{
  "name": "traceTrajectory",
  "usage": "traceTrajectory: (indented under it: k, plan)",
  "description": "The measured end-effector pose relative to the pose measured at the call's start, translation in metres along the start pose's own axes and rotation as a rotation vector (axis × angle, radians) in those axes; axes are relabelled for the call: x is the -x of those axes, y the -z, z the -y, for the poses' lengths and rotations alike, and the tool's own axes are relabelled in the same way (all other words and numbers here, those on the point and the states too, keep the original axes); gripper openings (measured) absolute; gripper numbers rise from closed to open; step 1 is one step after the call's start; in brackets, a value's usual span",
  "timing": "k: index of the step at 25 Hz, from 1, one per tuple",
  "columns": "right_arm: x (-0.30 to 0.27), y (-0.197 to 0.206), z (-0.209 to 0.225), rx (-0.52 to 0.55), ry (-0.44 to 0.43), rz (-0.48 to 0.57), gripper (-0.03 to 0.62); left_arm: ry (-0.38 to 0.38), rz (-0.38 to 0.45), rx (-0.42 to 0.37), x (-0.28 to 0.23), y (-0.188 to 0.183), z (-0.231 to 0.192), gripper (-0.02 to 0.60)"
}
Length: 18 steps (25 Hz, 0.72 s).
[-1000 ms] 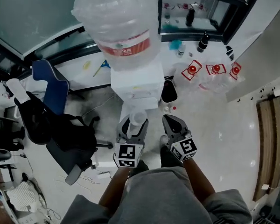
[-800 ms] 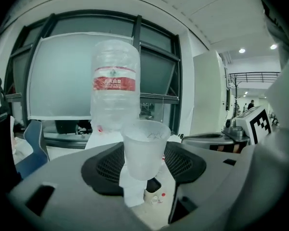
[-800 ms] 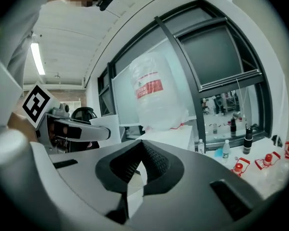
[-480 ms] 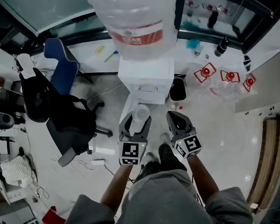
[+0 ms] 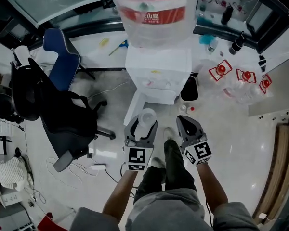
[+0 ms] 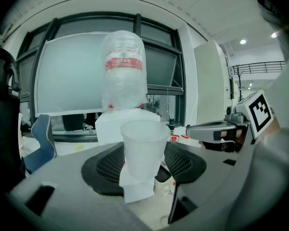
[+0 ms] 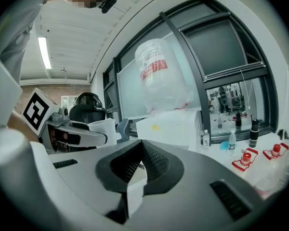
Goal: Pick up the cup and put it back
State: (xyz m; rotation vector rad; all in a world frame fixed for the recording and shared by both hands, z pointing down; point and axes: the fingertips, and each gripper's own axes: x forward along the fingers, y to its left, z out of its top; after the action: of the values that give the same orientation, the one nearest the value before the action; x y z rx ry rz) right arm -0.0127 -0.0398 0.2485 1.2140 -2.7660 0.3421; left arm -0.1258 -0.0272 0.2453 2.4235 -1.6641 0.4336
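A translucent white plastic cup [image 5: 147, 117] stands upright between the jaws of my left gripper [image 5: 143, 125], which is shut on its lower part. In the left gripper view the cup [image 6: 144, 146] fills the middle, with the dark pads [image 6: 105, 170] pressed to both sides. My right gripper [image 5: 187, 123] hangs just to the right of it, jaws together and nothing between them; its tips [image 7: 142, 142] meet in the right gripper view. Both grippers are held in front of a white water dispenser [image 5: 158, 73] with a large clear bottle [image 5: 156, 13] on top.
A black office chair [image 5: 62, 124] stands left of me, with a blue chair [image 5: 60, 57] behind it. A black bin [image 5: 189, 88] sits beside the dispenser, with red-capped clear items [image 5: 226, 71] and dark bottles [image 5: 237, 43] to the right. Cables [image 5: 101, 167] lie on the floor.
Both grippers have come down lower in front of the dispenser. The cup is still in the left gripper, and the right one is still shut and empty.
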Motion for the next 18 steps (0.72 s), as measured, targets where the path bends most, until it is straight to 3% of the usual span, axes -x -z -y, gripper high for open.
traceTrajectory:
  k: [18]
  plan:
    - [-0.097,0.146,0.037,0.041,-0.054,0.011,0.009,-0.012,0.001,0.011,-0.097,0.170,-0.031,0.259]
